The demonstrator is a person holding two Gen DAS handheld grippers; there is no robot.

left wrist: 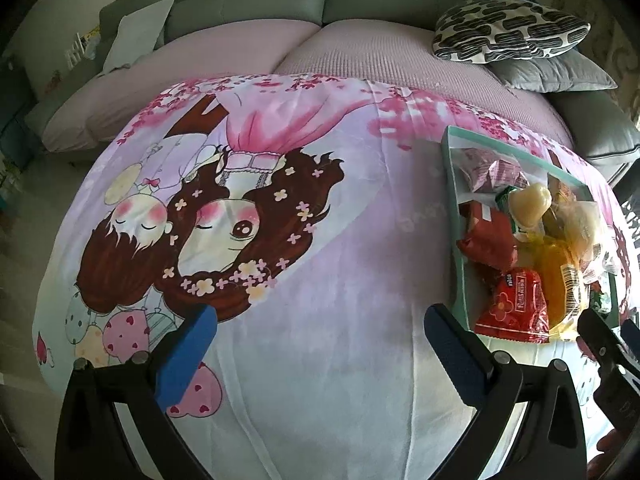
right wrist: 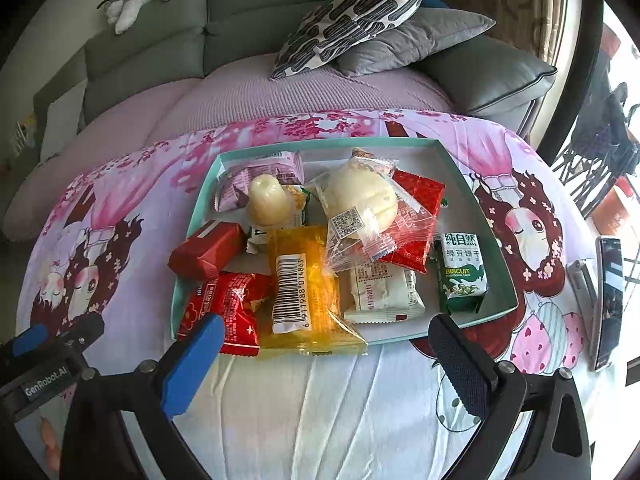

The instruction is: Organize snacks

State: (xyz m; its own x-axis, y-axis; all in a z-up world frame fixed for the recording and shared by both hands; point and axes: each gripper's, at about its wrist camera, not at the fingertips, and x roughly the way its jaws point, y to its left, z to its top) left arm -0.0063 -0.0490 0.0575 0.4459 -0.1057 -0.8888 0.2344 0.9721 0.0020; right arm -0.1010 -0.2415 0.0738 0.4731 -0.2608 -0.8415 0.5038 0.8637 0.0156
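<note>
A shallow teal tray [right wrist: 486, 216] sits on a pink cartoon cloth and holds several wrapped snacks: a yellow packet with a barcode [right wrist: 308, 292], red packets [right wrist: 224, 312], a green biscuit pack [right wrist: 462, 276], a clear-wrapped bun [right wrist: 360, 204] and a jelly cup [right wrist: 266, 200]. The yellow and one red packet hang over the tray's near rim. My right gripper [right wrist: 324, 354] is open and empty just in front of the tray. My left gripper [left wrist: 320, 344] is open and empty over bare cloth, left of the tray [left wrist: 452, 184].
A phone [right wrist: 608, 300] lies on the cloth right of the tray. A sofa with a patterned cushion [right wrist: 352, 20] and grey cushions stands behind the table. The other gripper shows at each view's edge [left wrist: 612, 344].
</note>
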